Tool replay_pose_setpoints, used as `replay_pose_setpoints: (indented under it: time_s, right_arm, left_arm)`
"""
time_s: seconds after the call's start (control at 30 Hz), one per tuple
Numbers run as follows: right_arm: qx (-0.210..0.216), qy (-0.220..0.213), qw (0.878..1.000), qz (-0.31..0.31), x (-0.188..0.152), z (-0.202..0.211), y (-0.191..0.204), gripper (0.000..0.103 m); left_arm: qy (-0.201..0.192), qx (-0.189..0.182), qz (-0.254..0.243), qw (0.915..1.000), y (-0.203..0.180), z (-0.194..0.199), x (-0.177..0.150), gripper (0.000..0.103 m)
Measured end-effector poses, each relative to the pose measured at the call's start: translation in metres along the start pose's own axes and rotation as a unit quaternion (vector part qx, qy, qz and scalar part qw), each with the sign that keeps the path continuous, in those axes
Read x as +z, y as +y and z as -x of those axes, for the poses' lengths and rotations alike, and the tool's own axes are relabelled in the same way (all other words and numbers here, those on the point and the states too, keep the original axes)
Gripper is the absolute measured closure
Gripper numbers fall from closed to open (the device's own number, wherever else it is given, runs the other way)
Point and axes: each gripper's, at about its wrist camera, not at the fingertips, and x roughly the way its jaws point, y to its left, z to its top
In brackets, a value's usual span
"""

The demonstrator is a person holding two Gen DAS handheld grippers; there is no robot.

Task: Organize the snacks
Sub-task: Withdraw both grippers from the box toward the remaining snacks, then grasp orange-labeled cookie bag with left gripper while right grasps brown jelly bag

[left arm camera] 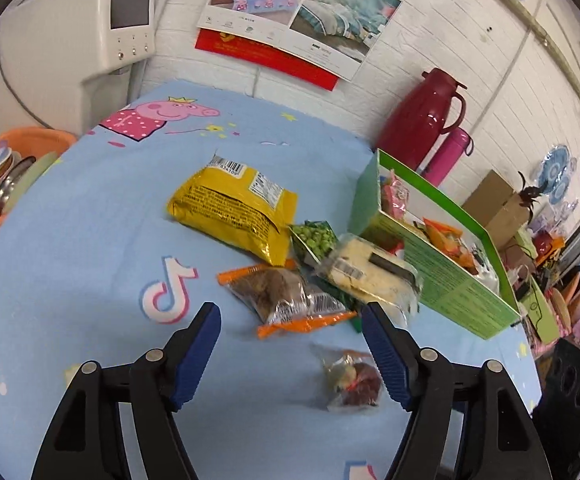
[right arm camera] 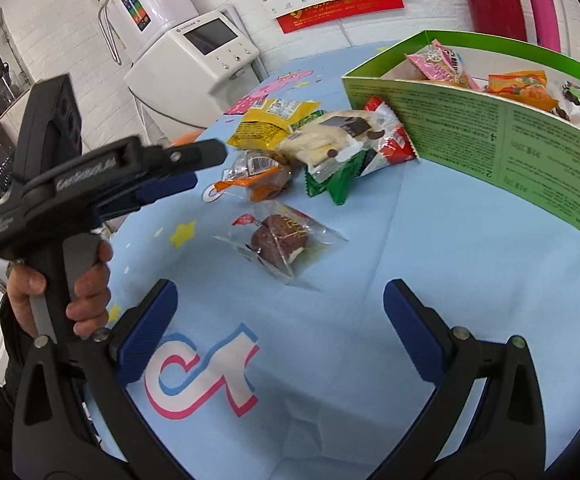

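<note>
With both the left tool [left arm camera: 290,316] and right tool [right arm camera: 280,300] spread wide and empty, the clear-wrapped chocolate cake [right arm camera: 280,240] lay alone on the worktop [right arm camera: 370,280] beside the green box [right arm camera: 490,132], probably best pinched by its crinkly wrapper edge, not its soft middle.

- Light-blue cartoon-print cloth-covered table [left arm camera: 90,220] carries:
- yellow foil snack bag [left arm camera: 232,210], centre
- green open cardboard box [left arm camera: 446,276], three o'clock
- clear-wrapped brown cake [right arm camera: 280,240], six o'clock

glossy plastic snack wrappers [left arm camera: 286,296] on matt printed cloth [left arm camera: 90,240]; matt cardboard box [right arm camera: 490,148].
</note>
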Motion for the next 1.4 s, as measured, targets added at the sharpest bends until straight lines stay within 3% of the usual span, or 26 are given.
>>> replay_pose_setpoints:
  time_s: [0.17, 0.27, 0.37, 0.63, 0.83, 0.97, 1.0, 1.2, 1.4]
  right_arm:
    - [-0.014, 0.007, 1.000, 0.013, -0.002, -0.002, 0.004, 0.001]
    - [-0.015, 0.008, 1.000, 0.008, -0.002, 0.001, 0.001, 0.001]
    - [-0.019, 0.012, 1.000, 0.015, -0.002, -0.001, 0.002, 0.001]
    - [-0.027, 0.044, 0.998, 0.026, 0.003, -0.020, 0.012, 0.001]
    - [-0.044, 0.049, 0.998, 0.014, 0.017, -0.034, 0.016, 0.001]
    - [-0.062, 0.051, 0.997, 0.008, 0.024, -0.048, 0.020, 0.001]
    - [-0.065, 0.052, 0.996, 0.014, 0.025, -0.050, 0.022, 0.005]
    - [-0.108, 0.047, 0.992, 0.054, 0.017, -0.048, 0.027, 0.033]
    - [-0.104, 0.042, 0.992, 0.059, 0.013, -0.043, 0.024, 0.036]
  left_arm:
    - [0.024, 0.023, -0.022, 0.9992, -0.001, -0.033, 0.014, 0.029]
    - [0.057, -0.004, -0.020, 0.9982, 0.006, -0.046, 0.004, 0.055]
    - [0.070, -0.015, -0.027, 0.9970, 0.010, -0.039, -0.013, 0.058]
    - [0.058, -0.017, -0.040, 0.9974, 0.013, -0.001, -0.043, 0.058]
    - [0.054, -0.015, -0.010, 0.9984, 0.030, 0.022, -0.059, 0.058]
    - [0.054, 0.005, -0.005, 0.9985, 0.034, 0.027, -0.067, 0.051]
    - [0.052, 0.009, -0.005, 0.9986, 0.034, 0.028, -0.067, 0.046]
    - [0.039, 0.021, -0.021, 0.9988, 0.030, 0.027, -0.060, 0.043]
    - [0.040, 0.033, -0.031, 0.9982, 0.031, 0.018, -0.061, 0.044]
